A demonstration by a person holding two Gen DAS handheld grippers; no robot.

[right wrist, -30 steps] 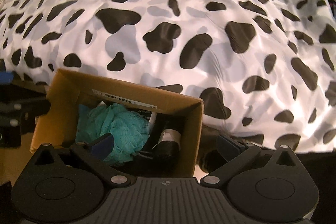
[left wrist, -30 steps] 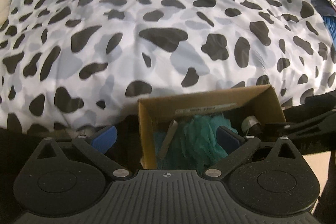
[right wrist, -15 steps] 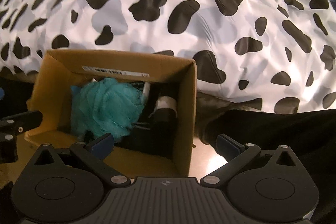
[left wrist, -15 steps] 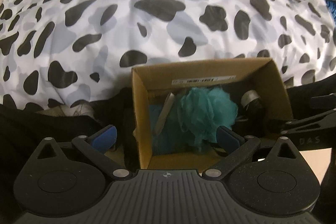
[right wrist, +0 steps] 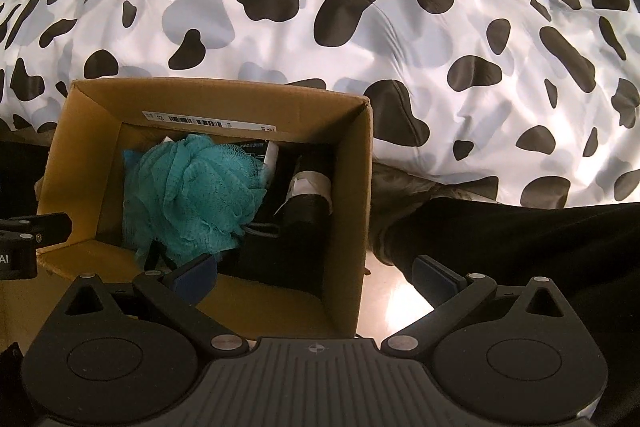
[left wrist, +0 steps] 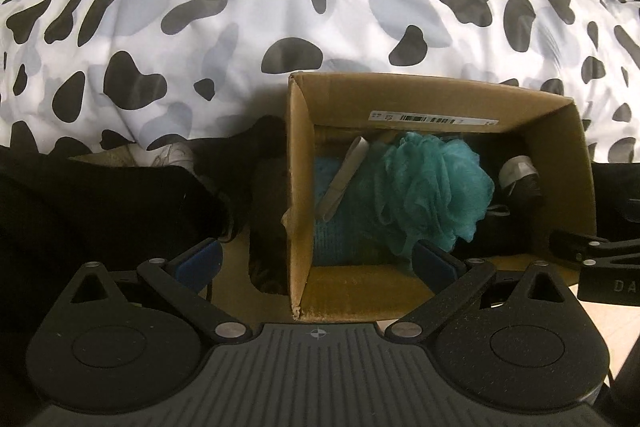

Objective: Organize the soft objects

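Observation:
An open cardboard box (left wrist: 400, 95) (right wrist: 200, 99) stands in front of a cow-print duvet. A teal mesh bath puff (left wrist: 432, 187) (right wrist: 192, 195) lies in it on a teal cloth (left wrist: 332, 235). Beside them are a pale flat stick (left wrist: 344, 179) and a black roll with a white label (left wrist: 520, 175) (right wrist: 308, 195). My left gripper (left wrist: 316, 263) is open, its fingers straddling the box's left wall from above. My right gripper (right wrist: 316, 275) is open astride the box's right wall. Neither one holds anything.
The cow-print duvet (left wrist: 280, 7) (right wrist: 400, 47) fills the space behind the box. Black fabric (left wrist: 100, 211) (right wrist: 520, 239) lies on both sides of the box. Each view catches the other gripper at the box's edge: the right one (left wrist: 600, 267), the left one (right wrist: 24, 243).
Both views now look more steeply down into the box, and more of its inside shows. The puff and the other contents have stayed put. Both grippers remain open.

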